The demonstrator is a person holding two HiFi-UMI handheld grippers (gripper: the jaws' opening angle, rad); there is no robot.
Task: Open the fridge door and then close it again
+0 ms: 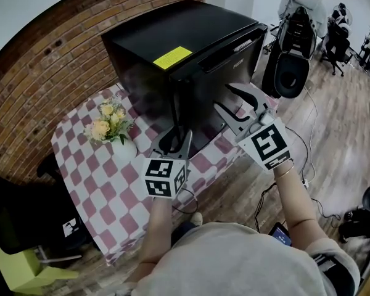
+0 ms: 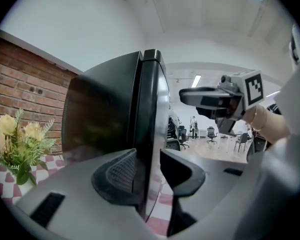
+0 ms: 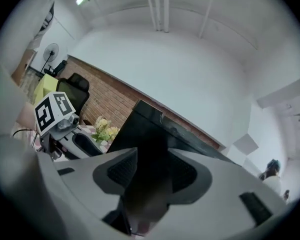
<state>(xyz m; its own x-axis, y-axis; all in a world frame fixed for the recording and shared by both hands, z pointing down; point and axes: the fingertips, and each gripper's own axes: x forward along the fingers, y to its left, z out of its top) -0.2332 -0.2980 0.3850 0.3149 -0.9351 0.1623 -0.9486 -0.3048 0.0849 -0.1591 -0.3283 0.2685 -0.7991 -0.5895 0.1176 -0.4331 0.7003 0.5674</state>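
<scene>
Black fridge (image 1: 166, 36) stands upright, door (image 2: 155, 109) shut; the door's side edge sits between the left claw's (image 2: 147, 169) parted jaws.

Setting: open office or lab workroom. Evidence: swivel chairs (image 1: 291, 73) and seated people (image 1: 340, 16) beyond the right claw (image 1: 225, 97); wood floor (image 1: 345, 122); brick wall (image 1: 61, 60) behind checkered surface (image 1: 80, 165), left of the left claw (image 1: 180, 131).

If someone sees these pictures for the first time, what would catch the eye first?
The black fridge dominates, standing on a pink-and-white checked tablecloth against a brick wall. Right in front of its door, the left gripper and the right gripper both have their jaws apart, the left one straddling the door's edge. A vase of pale flowers stands left of the fridge.
</scene>
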